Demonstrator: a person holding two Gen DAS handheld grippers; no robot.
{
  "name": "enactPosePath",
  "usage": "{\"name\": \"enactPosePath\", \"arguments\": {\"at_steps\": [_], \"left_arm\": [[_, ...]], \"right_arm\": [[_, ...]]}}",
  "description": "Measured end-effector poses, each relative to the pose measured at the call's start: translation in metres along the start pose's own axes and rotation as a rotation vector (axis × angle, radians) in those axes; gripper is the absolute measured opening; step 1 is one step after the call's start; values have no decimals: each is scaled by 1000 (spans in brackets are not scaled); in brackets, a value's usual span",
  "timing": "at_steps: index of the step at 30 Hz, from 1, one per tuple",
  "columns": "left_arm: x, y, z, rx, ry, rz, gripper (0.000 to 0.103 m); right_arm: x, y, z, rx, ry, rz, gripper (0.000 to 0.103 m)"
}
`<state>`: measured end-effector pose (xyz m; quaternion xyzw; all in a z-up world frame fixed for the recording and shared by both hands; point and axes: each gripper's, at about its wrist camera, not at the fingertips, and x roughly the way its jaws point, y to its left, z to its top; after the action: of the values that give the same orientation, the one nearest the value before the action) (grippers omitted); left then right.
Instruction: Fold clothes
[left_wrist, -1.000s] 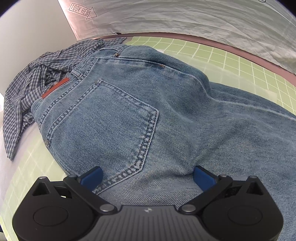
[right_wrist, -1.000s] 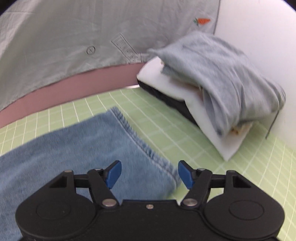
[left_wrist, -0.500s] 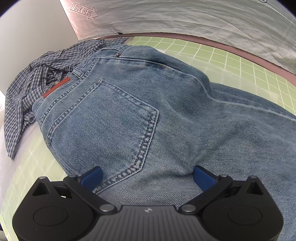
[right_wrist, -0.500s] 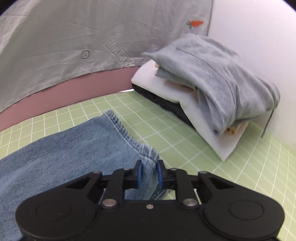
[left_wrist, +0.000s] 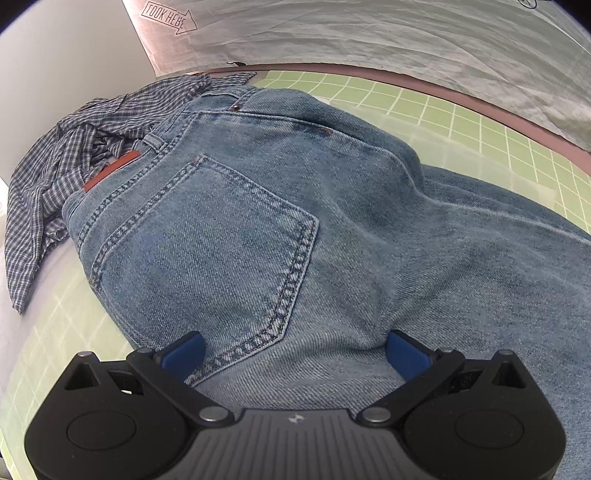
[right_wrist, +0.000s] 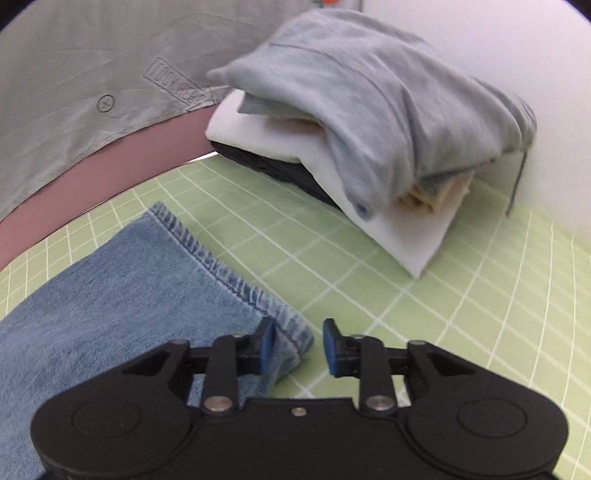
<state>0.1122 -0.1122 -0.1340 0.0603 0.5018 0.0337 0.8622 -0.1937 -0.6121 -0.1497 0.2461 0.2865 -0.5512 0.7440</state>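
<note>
Jeans (left_wrist: 332, 206): blue denim, laid flat on the mat with the seat and back pocket (left_wrist: 207, 251) facing up; a red-brown waist patch sits at the waistband. One leg runs off to the right, and its stitched hem (right_wrist: 221, 269) lies flat on the mat in the right wrist view.

Left gripper (left_wrist: 295, 350): jaws spread wide, blue pads resting on the denim just below the pocket, nothing clamped.

Right gripper (right_wrist: 297, 345): jaws partly apart; the hem's corner lies between the pads, touching the left pad, not pinched.

Checked shirt (left_wrist: 62, 158): blue and white, crumpled, lying against the jeans' waistband at the mat's far left edge.

Stack of folded clothes (right_wrist: 369, 122): a grey top on pale and white layers over a dark one, near the hem but apart from it, against a white wall (right_wrist: 498, 40).

Mat (right_wrist: 461, 295): green with a white grid, covering the work surface.

Backdrop: a mauve band along the mat's far side, with creased grey sheet (left_wrist: 369, 33) above, printed with an arrow label.
</note>
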Motion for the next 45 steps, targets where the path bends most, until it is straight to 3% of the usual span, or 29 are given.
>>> {"name": "enactPosePath", "arguments": {"at_steps": [4,8,11,12,14,16,19,21,24,28,34,40,45], "left_arm": [[0,1,0,-10,-2,-3,103],[1,1,0,-10,1,-6,103],[3,3,2,-12,8,-16,103],[4,3,3,-11,12,-21,103],[5,6,6,3,31,-37,103],[4,10,9,16,40,-51,103],[-2,21,15,7,12,-38,103],[-6,32,22,-2,-13,-42,103],[-12,51,35,2,-57,-14,103],[-8,79,58,4,-93,13,103],[7,122,95,-24,-126,9,103],[28,137,136,64,-180,-97,103],[66,137,170,105,-160,-189,103]], "right_arm": [[-2,-11,-9,134,38,61,56],[3,-7,-17,175,59,110,60],[5,5,-18,123,62,138,18],[5,8,-17,92,49,117,9],[1,9,-12,43,7,90,1],[1,3,-8,70,1,49,2],[3,11,-7,18,22,-25,16],[-8,28,-8,-106,-20,-121,53],[-30,42,-10,-197,-98,-122,80],[-54,64,-14,-273,-98,-66,84],[-86,110,-48,-306,-52,28,86],[-117,157,-88,-303,4,99,86],[-134,184,-110,-273,45,105,86]]}}
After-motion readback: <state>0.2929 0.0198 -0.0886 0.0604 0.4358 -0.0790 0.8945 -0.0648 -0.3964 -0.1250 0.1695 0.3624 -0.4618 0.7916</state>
